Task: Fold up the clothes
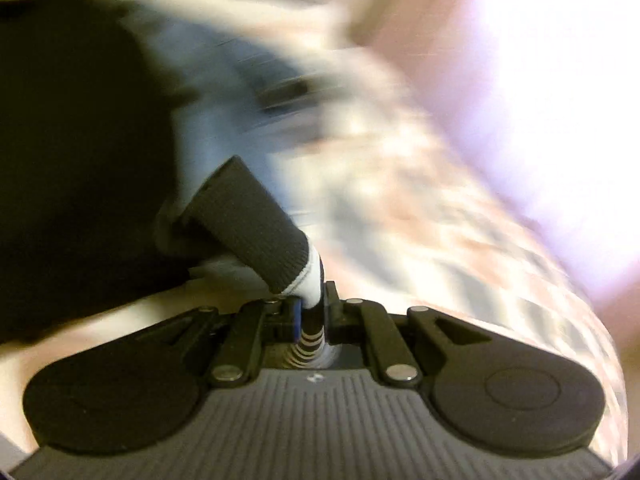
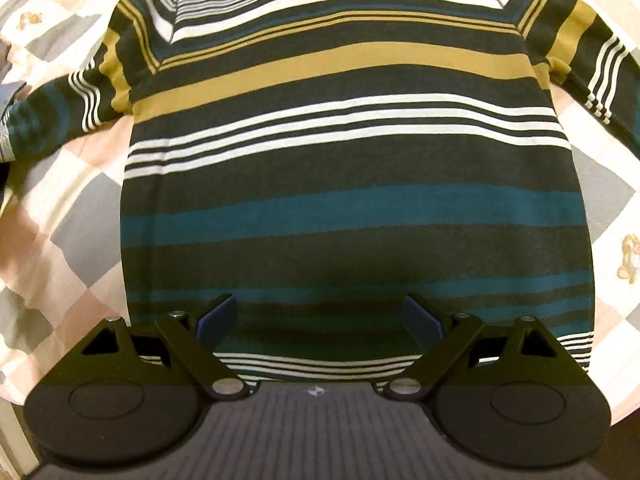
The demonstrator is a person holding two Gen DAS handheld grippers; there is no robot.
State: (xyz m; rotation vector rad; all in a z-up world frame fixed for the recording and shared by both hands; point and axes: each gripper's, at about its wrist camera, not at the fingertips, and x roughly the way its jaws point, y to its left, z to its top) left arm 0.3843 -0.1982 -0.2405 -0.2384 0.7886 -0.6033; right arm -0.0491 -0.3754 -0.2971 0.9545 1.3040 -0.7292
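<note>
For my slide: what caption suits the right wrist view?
Open right gripper above striped sweater spread on checked quilt.

The left gripper (image 1: 310, 312) was closed on a striped sleeve (image 1: 310, 344), and its dark ribbed cuff (image 1: 248, 224) stood out beyond the jaws. Behind it, a checkered bedcover (image 1: 440, 232) was blurred.

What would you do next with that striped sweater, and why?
Probably carry the cuff across onto the sweater's body. The left gripper is shut on the sleeve end, while the sweater lies flat on the checked quilt, sleeves spread. The right gripper hangs open over the hem.
</note>
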